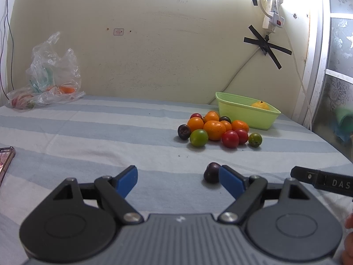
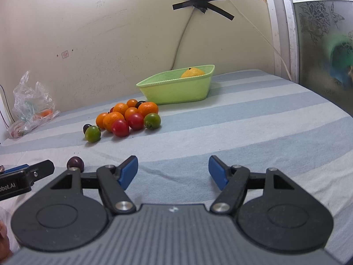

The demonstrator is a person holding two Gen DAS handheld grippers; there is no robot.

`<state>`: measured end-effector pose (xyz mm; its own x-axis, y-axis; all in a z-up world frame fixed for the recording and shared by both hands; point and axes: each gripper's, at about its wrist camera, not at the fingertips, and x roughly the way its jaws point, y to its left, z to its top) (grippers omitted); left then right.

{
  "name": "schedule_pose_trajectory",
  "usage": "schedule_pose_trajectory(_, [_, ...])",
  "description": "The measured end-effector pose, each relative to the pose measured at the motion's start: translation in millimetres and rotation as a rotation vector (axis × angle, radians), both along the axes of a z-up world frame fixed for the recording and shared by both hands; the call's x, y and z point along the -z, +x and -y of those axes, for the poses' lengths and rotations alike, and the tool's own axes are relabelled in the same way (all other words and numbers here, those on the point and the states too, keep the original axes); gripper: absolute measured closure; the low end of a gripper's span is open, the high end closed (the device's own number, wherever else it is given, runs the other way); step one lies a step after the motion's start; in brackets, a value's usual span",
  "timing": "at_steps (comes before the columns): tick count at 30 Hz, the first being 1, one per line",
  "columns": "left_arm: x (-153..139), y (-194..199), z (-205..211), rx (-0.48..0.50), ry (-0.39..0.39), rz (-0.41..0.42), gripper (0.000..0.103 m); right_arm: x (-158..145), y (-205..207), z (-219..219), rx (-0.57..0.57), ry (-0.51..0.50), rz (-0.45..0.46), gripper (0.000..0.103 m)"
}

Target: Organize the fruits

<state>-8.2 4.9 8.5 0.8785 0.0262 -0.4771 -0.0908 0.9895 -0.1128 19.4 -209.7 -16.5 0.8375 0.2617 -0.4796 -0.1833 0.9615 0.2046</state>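
Lone dark plum (image 1: 211, 173) on striped bed cover, just beyond left tongs' (image 1: 177, 180) right fingertip; right tongs (image 2: 173, 172) farther off. Both tongs released, empty. Left likely nearer.

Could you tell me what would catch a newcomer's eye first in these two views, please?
The bright heap of small fruits, orange, red, green and dark, lies on the striped cloth just before a light green basket holding one orange. One dark fruit lies apart, near the open left gripper.
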Motion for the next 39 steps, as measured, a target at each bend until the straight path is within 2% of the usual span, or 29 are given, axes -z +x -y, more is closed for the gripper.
schedule_pose_trajectory(39, [-0.6, -1.2, 0.1, 0.004, -0.016, 0.002, 0.019, 0.7, -1.7, -0.9, -0.002, -0.008, 0.008, 0.03])
